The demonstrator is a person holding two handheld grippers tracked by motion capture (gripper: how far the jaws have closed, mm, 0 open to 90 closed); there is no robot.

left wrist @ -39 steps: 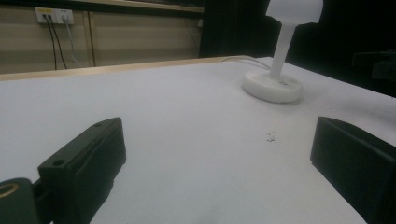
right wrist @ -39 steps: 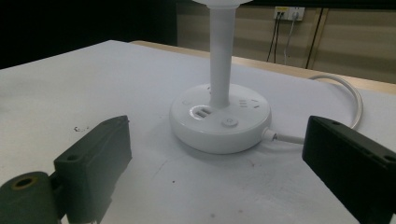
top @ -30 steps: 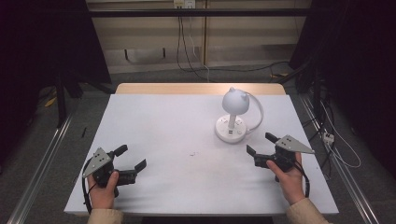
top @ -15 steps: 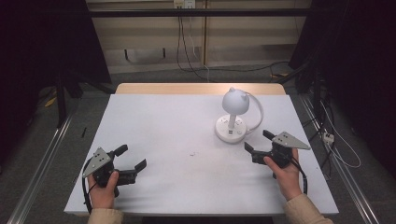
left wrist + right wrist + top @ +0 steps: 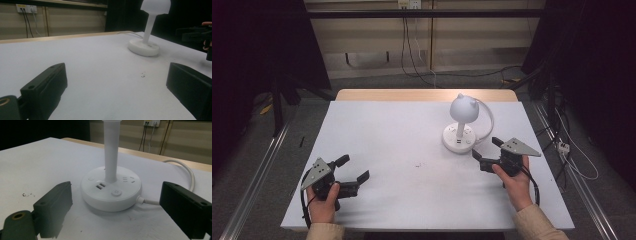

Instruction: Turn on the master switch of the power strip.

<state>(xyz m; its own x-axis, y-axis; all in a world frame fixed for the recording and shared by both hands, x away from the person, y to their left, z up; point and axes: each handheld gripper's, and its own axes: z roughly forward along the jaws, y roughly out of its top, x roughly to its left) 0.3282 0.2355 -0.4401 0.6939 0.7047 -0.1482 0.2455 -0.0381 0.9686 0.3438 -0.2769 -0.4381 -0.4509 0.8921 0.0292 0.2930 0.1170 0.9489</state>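
Facing white lamp (image 5: pixel 461 125) base: right hand-held gripper (image 5: pixel 487 152), jaws spread, empty. Left hand-held gripper (image 5: pixel 352 169) released, worktop (image 5: pixel 402 130) 7 o'clock.

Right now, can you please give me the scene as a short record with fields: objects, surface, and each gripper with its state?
surface: white table, wooden strip along its far edge
main object: white lamp, upright on a round base with sockets and a button
cable: white cable leaves the base and curves behind it
left gripper: open, holds nothing, near corner of the table
right gripper: open, holds nothing, just in front of the lamp base, pointing at it
small mark: dark specks near the table centre
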